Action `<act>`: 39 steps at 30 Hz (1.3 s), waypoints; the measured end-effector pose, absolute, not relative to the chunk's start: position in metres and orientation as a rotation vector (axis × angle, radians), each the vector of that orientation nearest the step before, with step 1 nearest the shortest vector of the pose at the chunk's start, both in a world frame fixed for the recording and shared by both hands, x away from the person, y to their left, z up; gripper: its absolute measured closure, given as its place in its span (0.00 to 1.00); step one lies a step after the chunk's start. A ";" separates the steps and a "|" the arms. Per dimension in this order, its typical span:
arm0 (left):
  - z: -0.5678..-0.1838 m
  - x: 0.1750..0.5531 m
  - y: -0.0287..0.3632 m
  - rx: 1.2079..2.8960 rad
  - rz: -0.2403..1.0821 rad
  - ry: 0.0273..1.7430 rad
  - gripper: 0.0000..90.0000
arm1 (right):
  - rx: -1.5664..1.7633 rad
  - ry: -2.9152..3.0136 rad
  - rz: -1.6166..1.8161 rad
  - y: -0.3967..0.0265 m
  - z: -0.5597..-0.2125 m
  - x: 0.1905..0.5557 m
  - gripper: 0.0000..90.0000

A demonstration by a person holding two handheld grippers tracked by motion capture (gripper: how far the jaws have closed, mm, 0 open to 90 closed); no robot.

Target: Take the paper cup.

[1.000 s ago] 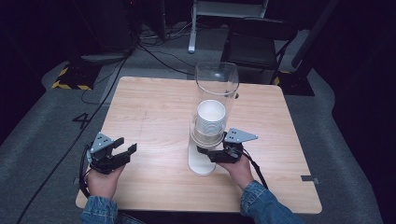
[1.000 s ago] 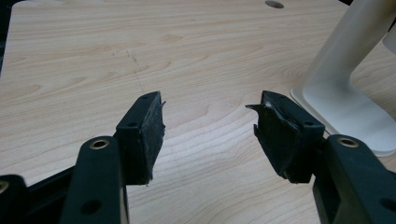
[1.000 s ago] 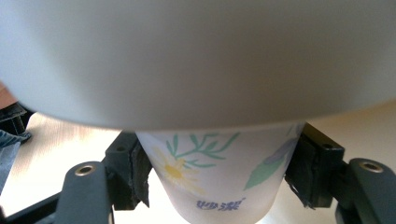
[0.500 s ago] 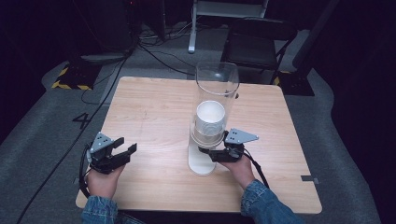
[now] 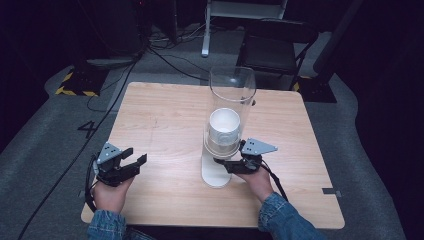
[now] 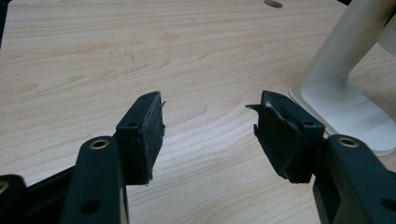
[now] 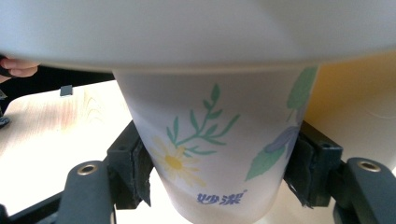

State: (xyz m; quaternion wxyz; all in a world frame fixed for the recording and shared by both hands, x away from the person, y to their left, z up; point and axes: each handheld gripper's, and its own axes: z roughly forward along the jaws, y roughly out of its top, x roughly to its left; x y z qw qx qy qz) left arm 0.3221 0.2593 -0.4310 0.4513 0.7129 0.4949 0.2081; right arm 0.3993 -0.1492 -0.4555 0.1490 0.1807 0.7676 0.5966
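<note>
The right gripper [image 7: 219,170] has its pads clamped on a flowery paper cup [image 7: 217,154] hanging under the clear tube dispenser [image 5: 231,107] mid-table. The left gripper [image 6: 208,130] just sits over bare table [image 5: 165,115] near the dispenser's white base [image 6: 345,107], jaws apart, nothing between them.

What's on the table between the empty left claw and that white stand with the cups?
Nothing: the high view shows bare wooden table between the left claw and the stand.
</note>
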 end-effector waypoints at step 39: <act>-0.433 0.329 0.260 1.748 0.498 1.223 0.46 | 0.630 2.354 1.635 -0.141 -0.489 0.396 0.38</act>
